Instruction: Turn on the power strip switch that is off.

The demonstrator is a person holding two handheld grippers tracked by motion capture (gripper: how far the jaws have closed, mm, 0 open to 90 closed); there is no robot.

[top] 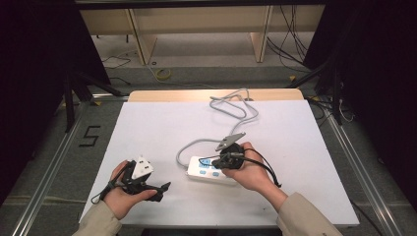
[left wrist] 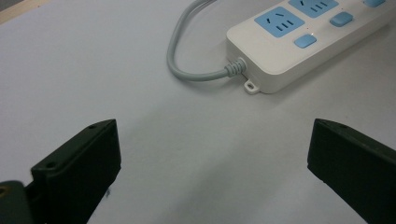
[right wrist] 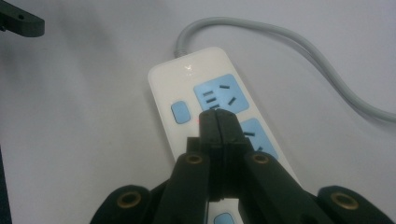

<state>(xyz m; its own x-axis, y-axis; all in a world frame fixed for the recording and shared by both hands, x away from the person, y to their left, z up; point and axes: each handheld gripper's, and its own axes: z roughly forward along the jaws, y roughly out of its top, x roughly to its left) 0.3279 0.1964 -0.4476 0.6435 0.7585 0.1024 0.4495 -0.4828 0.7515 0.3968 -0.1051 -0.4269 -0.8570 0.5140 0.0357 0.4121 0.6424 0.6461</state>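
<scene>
A white power strip (top: 205, 169) with blue sockets and blue switches lies on the white table top, its grey cable (top: 231, 105) looping toward the far edge. My right gripper (top: 216, 162) is shut with nothing between its jaws; in the right gripper view its tips (right wrist: 218, 116) sit over the power strip (right wrist: 187, 84), beside a blue switch (right wrist: 180, 112) and a small red light. My left gripper (top: 164, 187) rests low at the near left, open, aimed toward the strip's cable end (left wrist: 236, 67). Its jaws stand wide apart over bare table with nothing between them (left wrist: 212, 154).
The white table top (top: 162, 128) has free room around the strip on all sides. Beyond the far edge stand wooden furniture legs (top: 142, 39) and loose cables on the floor (top: 162, 73). Metal frame rails (top: 54, 157) run along both sides.
</scene>
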